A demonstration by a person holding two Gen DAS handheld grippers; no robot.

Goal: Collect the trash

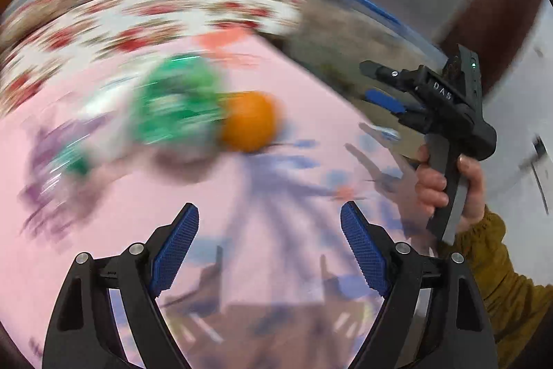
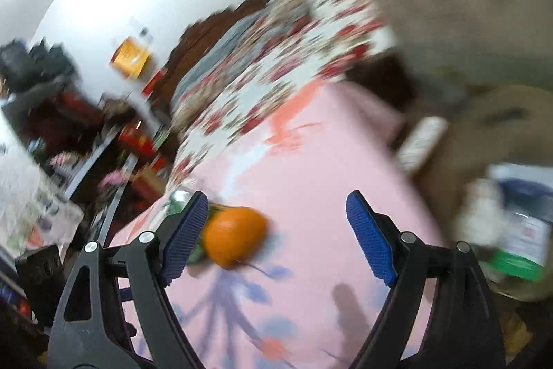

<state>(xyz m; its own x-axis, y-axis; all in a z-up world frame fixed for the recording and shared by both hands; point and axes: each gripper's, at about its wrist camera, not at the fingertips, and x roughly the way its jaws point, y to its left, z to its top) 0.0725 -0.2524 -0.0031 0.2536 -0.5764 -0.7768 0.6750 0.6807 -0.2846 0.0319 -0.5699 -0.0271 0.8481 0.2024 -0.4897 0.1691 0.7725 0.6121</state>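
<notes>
Both grippers, left gripper [image 1: 269, 217] and right gripper [image 2: 276, 206], spread apart, empty, above pink sheet [image 1: 293, 75]. Beyond: orange [image 1: 249, 121] touching green wrapper [image 1: 176, 106], both uncollected. Bag [image 2: 466, 40] at right already holds trash; more left.

On the pink bed sheet [image 1: 304, 85], an orange [image 1: 249, 121] touches green packaging [image 1: 176, 102]; the left tool [image 1: 269, 220] gapes empty.
</notes>
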